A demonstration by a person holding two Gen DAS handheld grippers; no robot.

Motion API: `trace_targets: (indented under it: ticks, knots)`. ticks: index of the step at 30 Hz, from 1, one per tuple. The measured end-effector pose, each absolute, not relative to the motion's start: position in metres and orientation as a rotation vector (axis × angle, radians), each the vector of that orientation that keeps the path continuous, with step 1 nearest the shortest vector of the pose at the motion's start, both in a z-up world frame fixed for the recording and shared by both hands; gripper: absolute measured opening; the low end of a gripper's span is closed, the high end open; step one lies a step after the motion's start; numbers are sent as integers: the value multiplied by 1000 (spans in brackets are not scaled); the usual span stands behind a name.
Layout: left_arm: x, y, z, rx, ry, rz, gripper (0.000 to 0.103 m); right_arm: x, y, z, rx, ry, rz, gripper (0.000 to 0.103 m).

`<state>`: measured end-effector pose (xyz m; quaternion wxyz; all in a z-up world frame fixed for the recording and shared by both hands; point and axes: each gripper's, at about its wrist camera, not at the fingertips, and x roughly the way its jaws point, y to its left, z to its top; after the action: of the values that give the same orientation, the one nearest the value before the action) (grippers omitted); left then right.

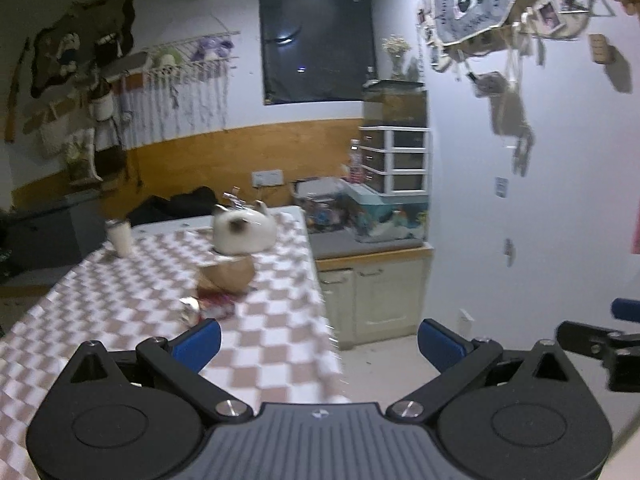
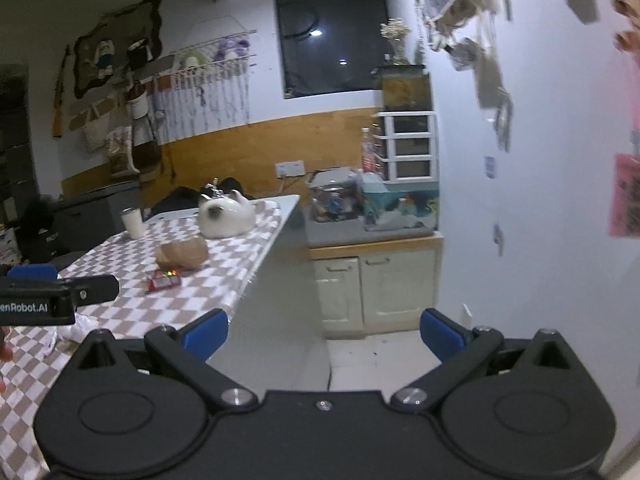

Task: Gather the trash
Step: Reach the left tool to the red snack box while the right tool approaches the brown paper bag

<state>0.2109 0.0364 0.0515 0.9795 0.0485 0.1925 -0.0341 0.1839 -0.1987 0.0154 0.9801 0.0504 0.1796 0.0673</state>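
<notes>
Holding both the left gripper [image 1: 318, 340] and right gripper [image 2: 324, 330] released and empty at lower frame, I judge them poised for the red wrapper [image 2: 164, 280] lying mid-left on the checked table [image 2: 224, 276], beside a brown bag [image 2: 184, 254].

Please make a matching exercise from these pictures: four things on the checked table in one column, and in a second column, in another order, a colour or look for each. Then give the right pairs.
Things:
1. cat figure
2. cup
3. wrapper
4. paper bag

Looks:
a. red, lying flat
b. brown, crumpled
c. white with a dark face
d. pale, standing upright

Pairs: 1-c, 2-d, 3-a, 4-b

All four lie on the table. Both the left gripper and the right gripper are open and hold nothing.
</notes>
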Motion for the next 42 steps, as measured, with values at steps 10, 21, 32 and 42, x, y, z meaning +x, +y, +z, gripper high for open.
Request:
trace_targets:
  ticks: [10,21,32,42]
  knots:
    - [282,105,52,89,397,-38,103,249,-158,28,153,372,232,103]
    - [392,158,-1,-16,518,-32,103,342,-122,8,214,443,213,103]
    - [484,201,-35,-68,539,-114,103,411,-86,-11,162,494,210,103]
    - [529,246,-57,-227,579,-255,103,456,-43,-13,172,543,277,103]
